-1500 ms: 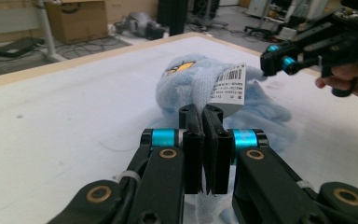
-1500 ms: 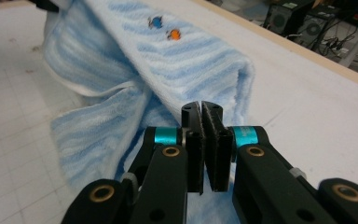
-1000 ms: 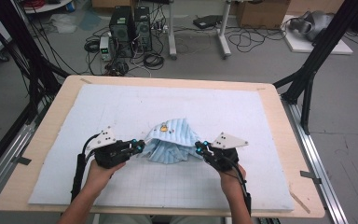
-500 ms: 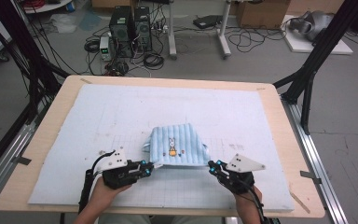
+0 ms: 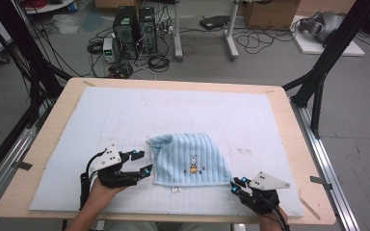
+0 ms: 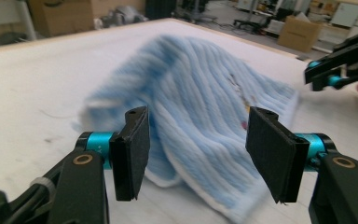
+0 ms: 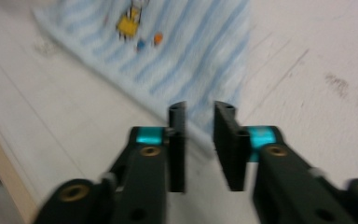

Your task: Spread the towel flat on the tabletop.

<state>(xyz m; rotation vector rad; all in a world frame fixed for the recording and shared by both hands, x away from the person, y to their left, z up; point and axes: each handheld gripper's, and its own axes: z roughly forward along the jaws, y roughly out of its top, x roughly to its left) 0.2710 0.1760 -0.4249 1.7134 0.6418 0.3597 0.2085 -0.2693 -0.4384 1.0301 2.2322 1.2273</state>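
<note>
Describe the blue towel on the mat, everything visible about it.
The blue towel is small, soft-looking ribbed cloth in pale blue and white stripes, with a little rabbit picture near its middle and a white hem along the near edge. It lies folded and nearly flat on the white mat, its far left corner rumpled. The left gripper stands open beside its left edge, apparently not gripping it.

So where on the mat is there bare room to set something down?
The far half of the white mat, beyond the blue towel, is bare, as are its left and right margins. The near edge is crowded: the left gripper and right gripper flank the towel's corners.
</note>
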